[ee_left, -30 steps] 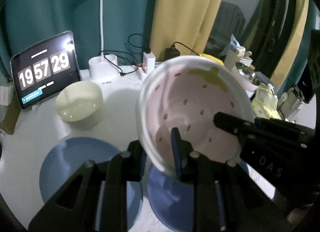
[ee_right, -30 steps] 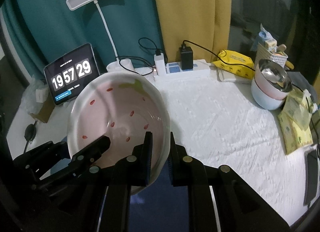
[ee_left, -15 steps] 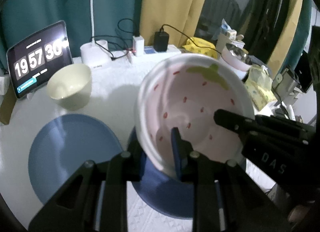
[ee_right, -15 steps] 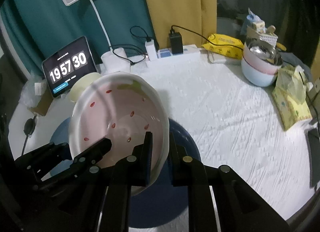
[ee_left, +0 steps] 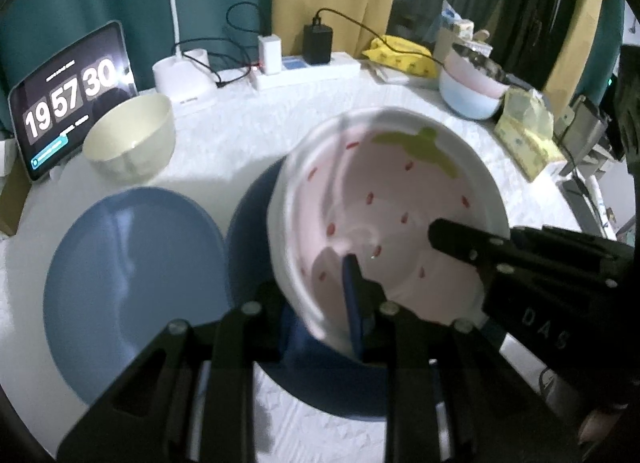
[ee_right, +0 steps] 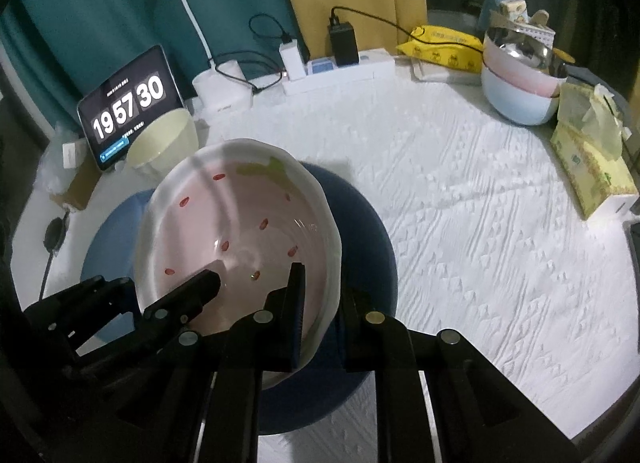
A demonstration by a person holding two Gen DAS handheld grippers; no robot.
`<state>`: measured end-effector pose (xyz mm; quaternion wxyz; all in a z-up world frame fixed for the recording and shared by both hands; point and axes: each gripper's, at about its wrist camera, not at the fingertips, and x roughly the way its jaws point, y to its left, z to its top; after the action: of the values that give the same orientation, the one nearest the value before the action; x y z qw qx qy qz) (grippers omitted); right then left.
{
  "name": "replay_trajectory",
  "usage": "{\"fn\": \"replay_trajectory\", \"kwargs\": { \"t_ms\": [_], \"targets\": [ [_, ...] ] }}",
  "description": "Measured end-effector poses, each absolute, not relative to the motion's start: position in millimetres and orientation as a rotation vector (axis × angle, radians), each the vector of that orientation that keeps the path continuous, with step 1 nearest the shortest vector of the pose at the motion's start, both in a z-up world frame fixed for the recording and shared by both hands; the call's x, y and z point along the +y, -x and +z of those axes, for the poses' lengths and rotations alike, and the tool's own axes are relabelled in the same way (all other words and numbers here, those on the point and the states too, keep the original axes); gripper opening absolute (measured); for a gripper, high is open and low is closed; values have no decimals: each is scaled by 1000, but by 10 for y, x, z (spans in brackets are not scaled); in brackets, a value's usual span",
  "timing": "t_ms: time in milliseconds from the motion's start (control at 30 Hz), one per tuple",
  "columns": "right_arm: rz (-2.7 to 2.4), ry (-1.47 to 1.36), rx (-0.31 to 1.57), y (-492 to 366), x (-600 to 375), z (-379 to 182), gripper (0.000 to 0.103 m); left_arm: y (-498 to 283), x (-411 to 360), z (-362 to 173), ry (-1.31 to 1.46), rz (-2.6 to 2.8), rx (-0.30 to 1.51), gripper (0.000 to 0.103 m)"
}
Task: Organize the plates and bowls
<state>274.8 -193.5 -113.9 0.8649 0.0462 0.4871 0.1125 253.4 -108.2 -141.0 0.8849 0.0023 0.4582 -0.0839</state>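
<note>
Strawberry bowl [ee_left: 400,215] in both tongs above dark blue plate [ee_left: 256,231]

strawberry bowl [ee_left: 392,215] above 1 plate [ee_left: 256,231]; 2nd plate [ee_left: 128,287] left of it; small bowl [ee_left: 130,139] behind; tablet [ee_left: 68,99] far left.

bowl [ee_left: 384,215]: pink, red seeds, green leaf, white rim
plates [ee_left: 132,287]: light blue; dark blue
small bowl [ee_left: 130,137]: cream
tablecloth [ee_right: 480,199]: white
</note>
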Motion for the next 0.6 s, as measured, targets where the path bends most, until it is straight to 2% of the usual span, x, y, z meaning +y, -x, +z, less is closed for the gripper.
{"fn": "replay_trajectory", "kwargs": {
  "t_ms": [367, 533, 600],
  "targets": [
    [252, 37, 1013, -2718, -1841, -1163, 15, -2484, -1103, -1424, -40, -144, 974, 28],
    [269, 39, 1020, -2745, -1856, -1157, 22, -2461, -1064, -1412, -35, -139, 976, 31],
    [281, 29, 1020, -2761, -1874, -1156, 22, -2443, -1059, -1411, -36, -144, 974, 31]
  ]
}}
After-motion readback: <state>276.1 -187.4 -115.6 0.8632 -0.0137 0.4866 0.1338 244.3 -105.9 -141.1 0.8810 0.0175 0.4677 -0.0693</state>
